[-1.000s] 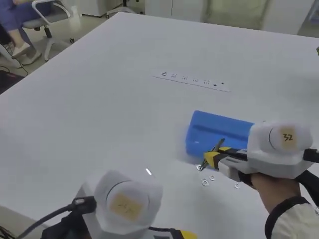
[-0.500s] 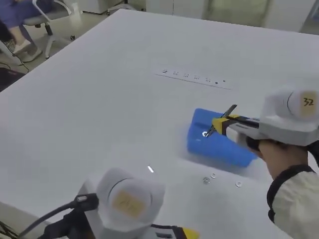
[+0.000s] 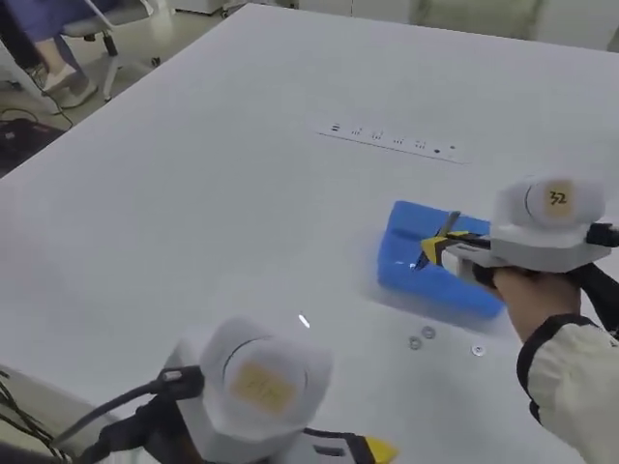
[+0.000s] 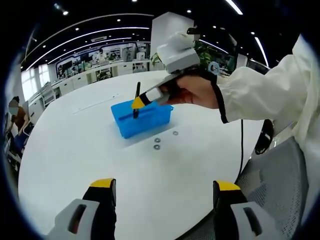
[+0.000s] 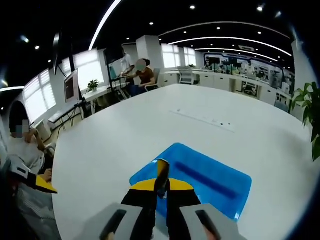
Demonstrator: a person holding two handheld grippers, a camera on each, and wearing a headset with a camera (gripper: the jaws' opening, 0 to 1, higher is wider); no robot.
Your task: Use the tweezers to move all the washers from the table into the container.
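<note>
At the far left a chair stands on the floor beyond the corner of the white table. The left gripper hangs low over the near edge of the table, its jaws spread wide with nothing between them. Further along, a flush power strip runs across the tabletop, well apart from the work. To the right of the middle sits the blue container, an open rectangular tray resting flat on the table. Just in front of it, on the bare surface, lie three washers, two close together and one a little further right. The tweezers slant down with their tips inside the container, over its left part. Their arms look pressed close together in the right gripper view, but whether a washer is pinched at the tips cannot be told. The right gripper has its jaws clamped tight on the tweezers near the middle, so the upper end sticks out above. A hand in a pale sleeve holds that gripper from the right.
</note>
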